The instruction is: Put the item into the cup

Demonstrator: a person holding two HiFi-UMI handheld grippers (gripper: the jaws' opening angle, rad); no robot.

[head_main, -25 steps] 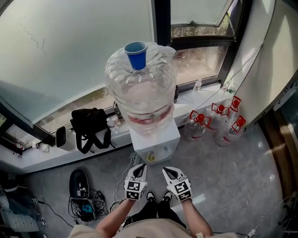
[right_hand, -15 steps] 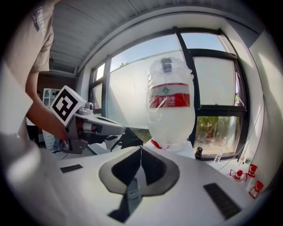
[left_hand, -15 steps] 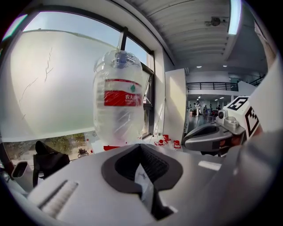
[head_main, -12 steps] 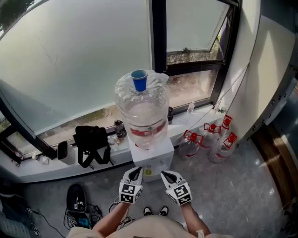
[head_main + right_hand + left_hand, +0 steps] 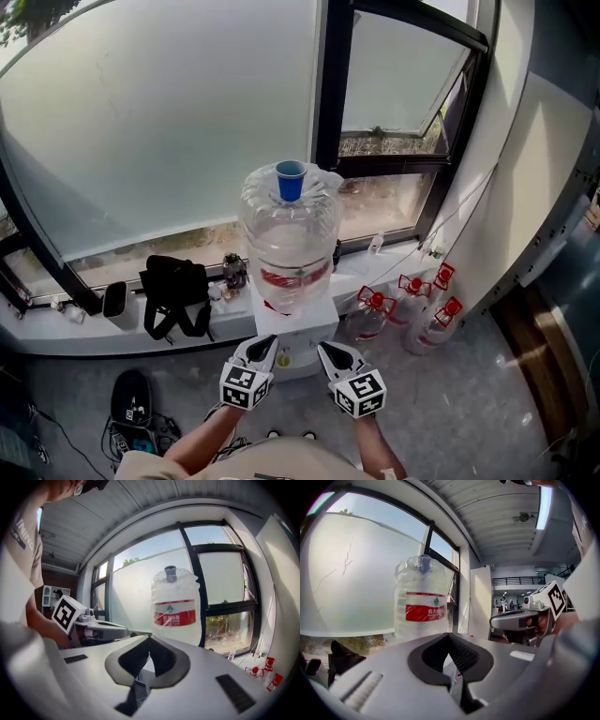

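A blue cup (image 5: 290, 180) stands on top of a big clear water bottle (image 5: 289, 248) that sits upturned on a white dispenser (image 5: 298, 328). My left gripper (image 5: 261, 345) and right gripper (image 5: 330, 353) are held side by side in front of the dispenser, well below the cup. Both are shut with nothing between the jaws. In the left gripper view the bottle (image 5: 423, 599) rises ahead and the cup (image 5: 424, 563) shows faintly on top. The right gripper view has the bottle (image 5: 175, 606) and the cup (image 5: 170, 573) straight ahead. No loose item shows in any view.
A black bag (image 5: 173, 295) lies on the white window sill (image 5: 66, 333) left of the dispenser. Several clear jugs with red handles (image 5: 412, 314) stand on the floor at the right. Shoes and cables (image 5: 131, 408) lie at the lower left.
The head view has pulled back and risen, so the bottle and cup look smaller and farther. Both grippers stay shut, side by side, low in front of the dispenser.
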